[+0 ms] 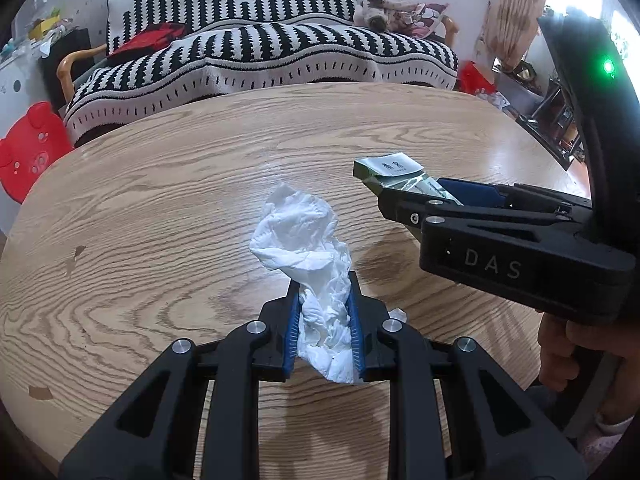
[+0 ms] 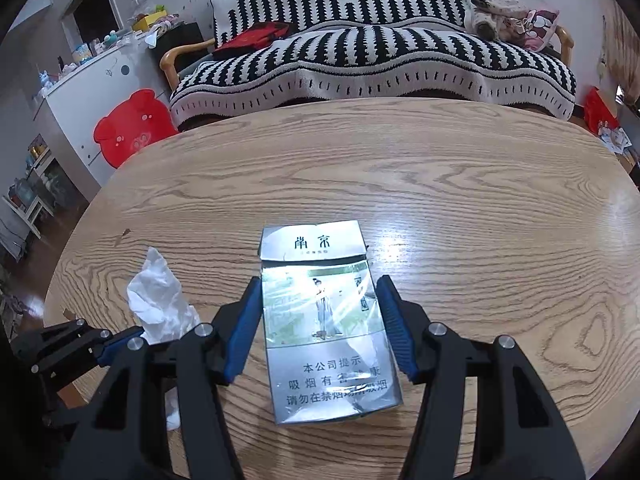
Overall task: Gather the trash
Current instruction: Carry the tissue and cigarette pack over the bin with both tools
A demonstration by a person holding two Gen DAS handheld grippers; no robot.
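My left gripper point(image 1: 323, 280) is shut on a crumpled white tissue point(image 1: 304, 236), whose upper part sticks out past the fingertips over the wooden table point(image 1: 160, 208). The tissue point(image 2: 160, 300) and left gripper point(image 2: 120, 344) also show at the left of the right wrist view. My right gripper point(image 2: 318, 284) is shut on a silver cigarette pack point(image 2: 320, 304) with its lid flipped open, pads against both long sides. In the left wrist view the right gripper point(image 1: 380, 192) holds the pack point(image 1: 390, 170) at the right, above the table.
A sofa with a black-and-white striped cover point(image 2: 360, 52) stands behind the table. A red pig-shaped stool point(image 2: 132, 128) and a white cabinet point(image 2: 88, 92) are at the left. The round table's far edge point(image 2: 360, 100) curves near the sofa.
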